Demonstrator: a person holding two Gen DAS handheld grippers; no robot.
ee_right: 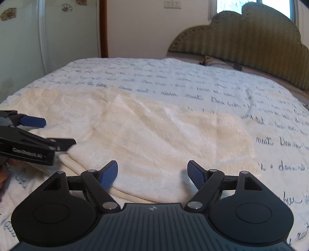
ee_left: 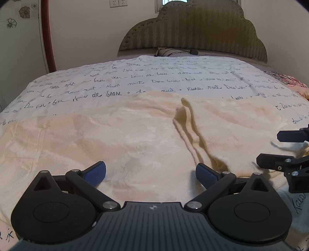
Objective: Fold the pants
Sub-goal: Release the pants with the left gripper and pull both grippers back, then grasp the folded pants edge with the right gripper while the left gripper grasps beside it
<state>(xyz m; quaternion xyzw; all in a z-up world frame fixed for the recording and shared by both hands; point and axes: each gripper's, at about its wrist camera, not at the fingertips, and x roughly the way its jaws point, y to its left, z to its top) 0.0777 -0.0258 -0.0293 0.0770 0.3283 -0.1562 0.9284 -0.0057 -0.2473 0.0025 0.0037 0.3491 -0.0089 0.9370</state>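
Both grippers, left gripper [ee_left: 150,171] and right gripper [ee_right: 152,171], gape empty over cream pants [ee_right: 154,135], already doubled on bedspread [ee_right: 173,81]; further folds likely remain.

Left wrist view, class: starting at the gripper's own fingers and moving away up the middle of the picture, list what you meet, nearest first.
left gripper → cream pants → bedspread printed with handwriting → pillow → padded headboard → wall sockets
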